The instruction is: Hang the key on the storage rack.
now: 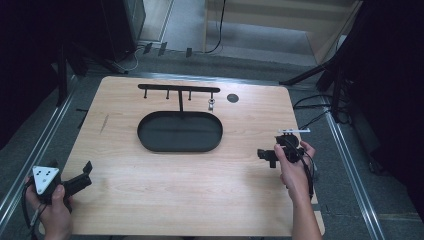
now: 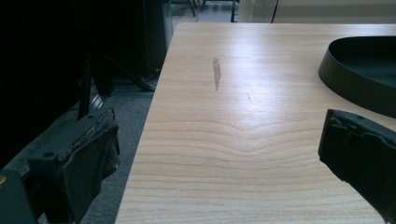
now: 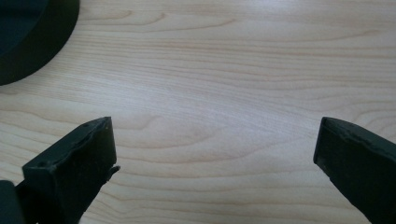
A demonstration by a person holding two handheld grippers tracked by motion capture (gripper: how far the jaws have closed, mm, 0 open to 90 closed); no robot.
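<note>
An oval black tray [image 1: 180, 132] is sitting bare at the wooden table [image 1: 150, 200]'s centre, under a peg rack [image 1: 178, 90] at 12 o'clock.
Left gripper [image 2: 219, 154] is gaping wide, holding nothing, tray at 2 o'clock; right gripper [image 3: 215, 154] is likewise spread and unladen, tray at 10 o'clock.

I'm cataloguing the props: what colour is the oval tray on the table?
Black, a plain matte finish; the oval tray shows best in the high view.

A black oval metal tray [image 1: 180, 131] sits at the centre of the light wooden surface [image 1: 200, 185], slightly toward the top of the frame. Behind it stands a black hook rack [image 1: 178, 89]; a small round black hole [image 1: 232, 98] lies to the rack's right.
</note>
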